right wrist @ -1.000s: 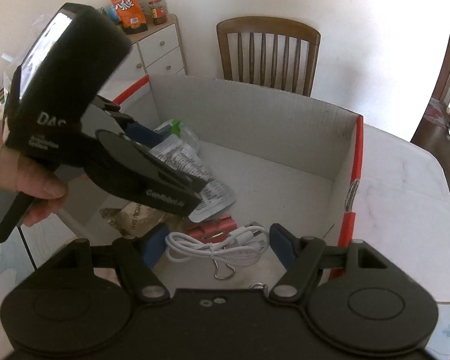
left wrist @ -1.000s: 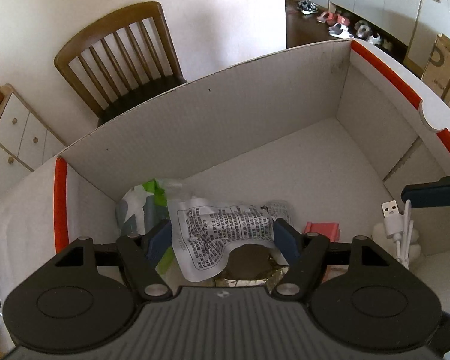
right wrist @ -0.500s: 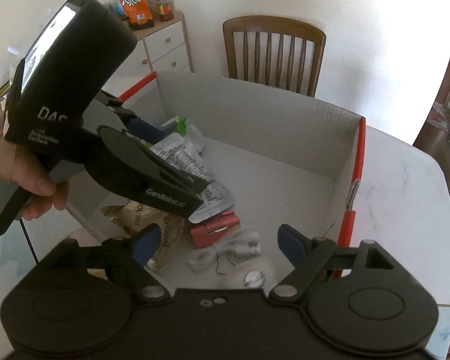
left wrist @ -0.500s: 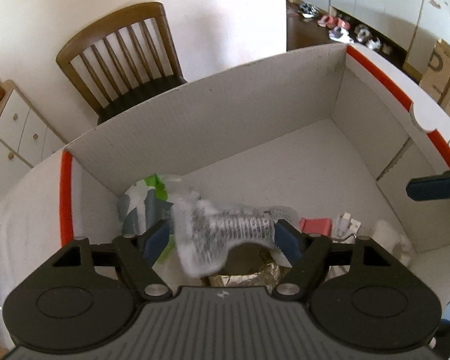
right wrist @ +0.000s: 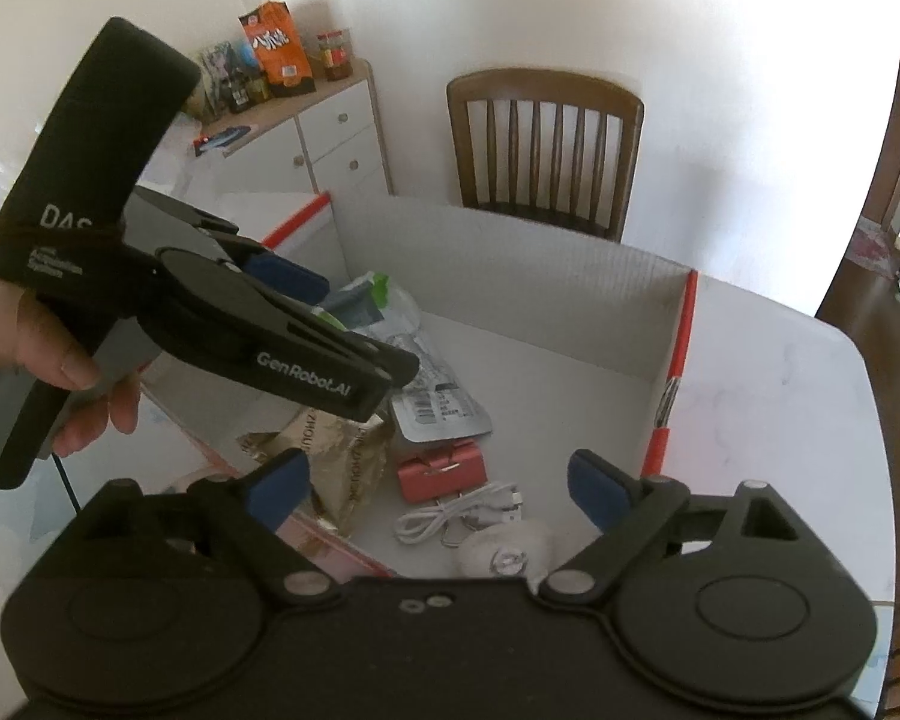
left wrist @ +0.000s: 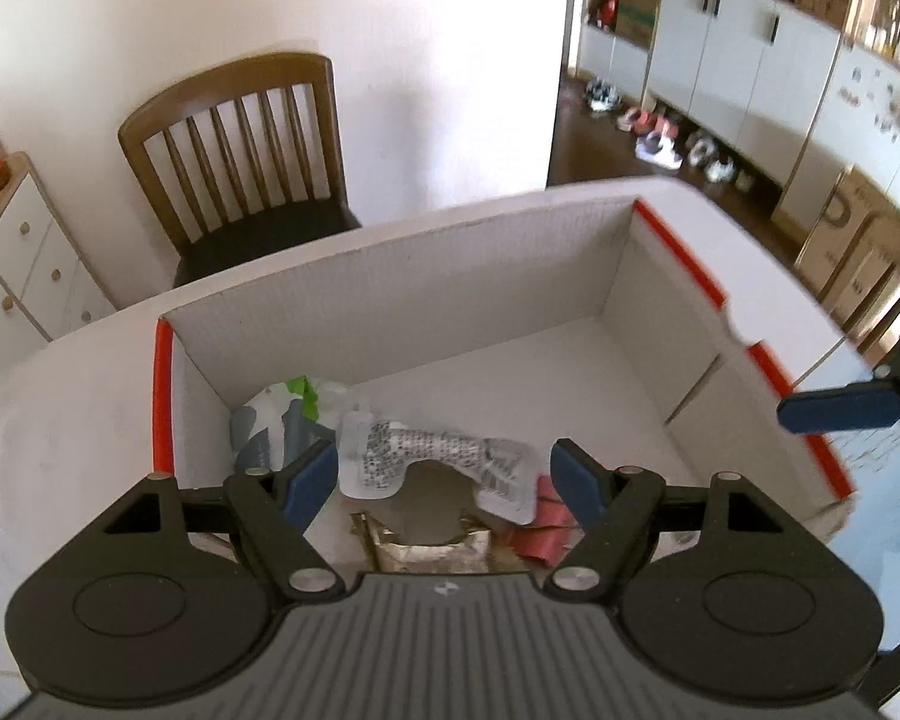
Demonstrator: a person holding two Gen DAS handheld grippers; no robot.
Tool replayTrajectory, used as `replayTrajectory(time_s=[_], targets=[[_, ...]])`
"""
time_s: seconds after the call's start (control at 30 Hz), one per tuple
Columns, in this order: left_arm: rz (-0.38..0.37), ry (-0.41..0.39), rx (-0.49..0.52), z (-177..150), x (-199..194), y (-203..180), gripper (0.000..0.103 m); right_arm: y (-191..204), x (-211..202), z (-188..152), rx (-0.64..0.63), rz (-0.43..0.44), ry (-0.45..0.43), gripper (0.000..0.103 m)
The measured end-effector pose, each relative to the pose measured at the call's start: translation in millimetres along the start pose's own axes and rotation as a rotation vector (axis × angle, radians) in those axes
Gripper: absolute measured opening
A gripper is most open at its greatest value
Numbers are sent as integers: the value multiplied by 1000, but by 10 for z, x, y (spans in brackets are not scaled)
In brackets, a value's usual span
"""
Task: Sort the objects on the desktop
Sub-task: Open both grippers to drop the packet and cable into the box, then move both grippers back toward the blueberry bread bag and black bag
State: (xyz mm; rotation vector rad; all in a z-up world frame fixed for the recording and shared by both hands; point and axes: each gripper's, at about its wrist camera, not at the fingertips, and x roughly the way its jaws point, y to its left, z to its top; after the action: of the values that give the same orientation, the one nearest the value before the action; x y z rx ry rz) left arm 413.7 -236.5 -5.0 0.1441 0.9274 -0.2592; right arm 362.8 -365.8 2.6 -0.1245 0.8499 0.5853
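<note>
A white cardboard box (left wrist: 426,294) with red taped edges holds the sorted items. In it lie a printed clear sachet (left wrist: 432,450), a green-and-white packet (left wrist: 282,414), a gold foil packet (right wrist: 336,450), a red clip-like item (right wrist: 444,471), a coiled white cable (right wrist: 456,516) and a white round thing (right wrist: 504,552). My left gripper (left wrist: 444,474) hovers open above the sachet and touches nothing. My right gripper (right wrist: 438,489) hangs over the cable. Its jaws are opening, with nothing between them.
A wooden chair (left wrist: 240,180) stands behind the box, against the wall. At the left is a white drawer cabinet (right wrist: 330,138) with snacks and jars on top. The box rests on a white table (right wrist: 780,420). A person's hand (right wrist: 60,360) holds the left gripper.
The sachet fell from between the left fingers onto the box floor. The cable dropped from the right jaws, which widened. Both grippers rose and pulled back from the box.
</note>
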Motion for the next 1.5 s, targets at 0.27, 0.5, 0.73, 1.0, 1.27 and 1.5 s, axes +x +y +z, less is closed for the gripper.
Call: replayTrajectory(time_s=[0.27,0.5,0.73,1.0,1.27,1.5], targets=[[-41,-68,-55,-92,-333,12,84,83,-335,-64,-11,3,-67,102],[-47,-112,-48,-236,-582,-6,91,176,-595,-163,6,6,-101,102],[-60,-170,-26,-385,-900,-55,102,345,-869,-322,-1,-19,-130,102],[-121,-193,-21,-633,-1205,-110,102,527,-1089,-584,42,-57,-130,102],[-141,-210,38,-948,-1468,-211,102,665,-1222,-914,119,-90,-117,102],[-168,-222,55,-1195,-1633,-198,102,775,-1294,-1126,158,-140,-109,102]])
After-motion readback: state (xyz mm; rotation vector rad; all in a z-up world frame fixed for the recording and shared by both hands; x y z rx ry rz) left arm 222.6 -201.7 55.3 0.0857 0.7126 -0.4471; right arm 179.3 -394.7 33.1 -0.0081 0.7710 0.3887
